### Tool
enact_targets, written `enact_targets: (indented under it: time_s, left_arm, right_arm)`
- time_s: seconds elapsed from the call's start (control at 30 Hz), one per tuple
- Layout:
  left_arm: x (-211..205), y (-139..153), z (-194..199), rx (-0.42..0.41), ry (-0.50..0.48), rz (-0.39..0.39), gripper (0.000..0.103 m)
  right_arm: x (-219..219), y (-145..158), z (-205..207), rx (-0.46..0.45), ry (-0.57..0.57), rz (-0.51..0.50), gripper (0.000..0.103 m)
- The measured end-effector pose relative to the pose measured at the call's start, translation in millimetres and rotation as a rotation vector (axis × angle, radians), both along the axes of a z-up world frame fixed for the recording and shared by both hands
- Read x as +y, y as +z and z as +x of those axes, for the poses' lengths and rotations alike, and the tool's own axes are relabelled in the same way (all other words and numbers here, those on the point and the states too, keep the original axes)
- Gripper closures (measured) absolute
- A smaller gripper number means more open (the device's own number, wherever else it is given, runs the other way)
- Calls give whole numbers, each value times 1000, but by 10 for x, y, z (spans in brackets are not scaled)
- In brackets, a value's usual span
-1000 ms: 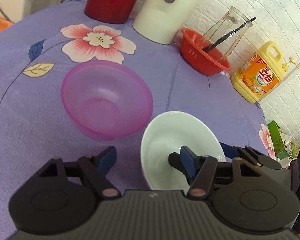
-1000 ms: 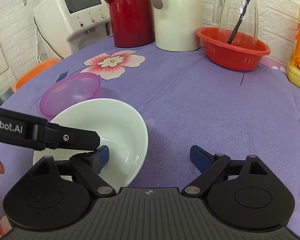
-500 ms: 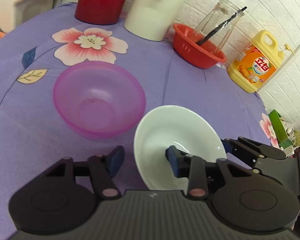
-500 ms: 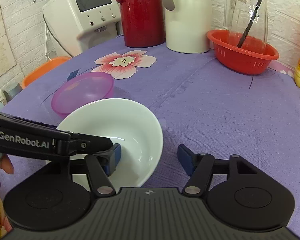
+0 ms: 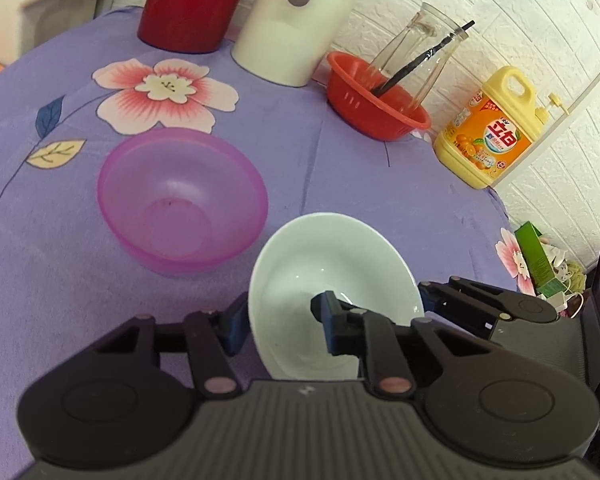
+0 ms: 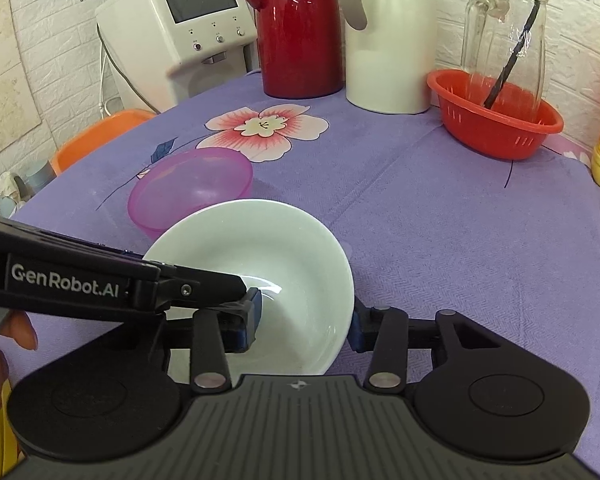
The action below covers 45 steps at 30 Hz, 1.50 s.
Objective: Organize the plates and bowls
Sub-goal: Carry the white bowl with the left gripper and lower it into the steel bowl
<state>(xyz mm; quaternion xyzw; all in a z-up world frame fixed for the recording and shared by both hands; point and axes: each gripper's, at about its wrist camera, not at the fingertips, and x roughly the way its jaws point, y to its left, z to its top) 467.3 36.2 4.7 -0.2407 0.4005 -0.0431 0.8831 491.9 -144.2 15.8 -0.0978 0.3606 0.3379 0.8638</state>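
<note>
Both hand-held grippers straddle the rim of the glossy white ceramic bowl (image 6: pixel 260 264) sitting on the purple flowered tablecloth (image 6: pixel 440 220) just beside the translucent pink plastic bowl (image 5: pixel 182 196). Stiff, smooth and likely slippery and breakable, the white bowl is best taken by its rim wall. The left gripper (image 5: pixel 280 326) is clamped narrow on the near-left rim, while the right gripper (image 6: pixel 306 320) is closing on the near-right rim, one pad inside and one outside.
</note>
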Motion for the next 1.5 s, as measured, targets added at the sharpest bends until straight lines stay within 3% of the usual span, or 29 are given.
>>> enact_targets:
  time_s: [0.27, 0.53, 0.7, 0.8, 0.87, 0.9, 0.93, 1.23, 1.5]
  left_arm:
    - [35, 26, -123, -1, -9, -33, 86]
    - [29, -11, -88, 1, -21, -8, 85]
    - [12, -76, -65, 9, -17, -1, 84]
    - [4, -123, -26, 19, 0, -5, 85]
    - [14, -127, -9, 28, 6, -17, 86]
    - [15, -114, -4, 36, 4, -28, 88]
    - [10, -92, 1, 45, 1, -28, 88]
    - [-15, 132, -182, 22, -31, -60, 89]
    - [-311, 356, -773, -3, -117, -108, 89]
  right_arm:
    - [39, 61, -152, -23, -16, -26, 26]
    - [38, -46, -84, -15, -27, -21, 21]
    - [-63, -71, -29, 3, -33, 5, 0]
    - [-69, -110, -26, 13, -45, 2, 0]
    - [-62, -111, -28, 21, -38, 21, 10]
    - [-52, -99, -40, 32, -23, 30, 27]
    - [-35, -81, -67, 34, -13, 30, 37]
    - [-62, 161, -332, -51, -52, 14, 36]
    - [-219, 359, -978, -84, -104, -46, 35]
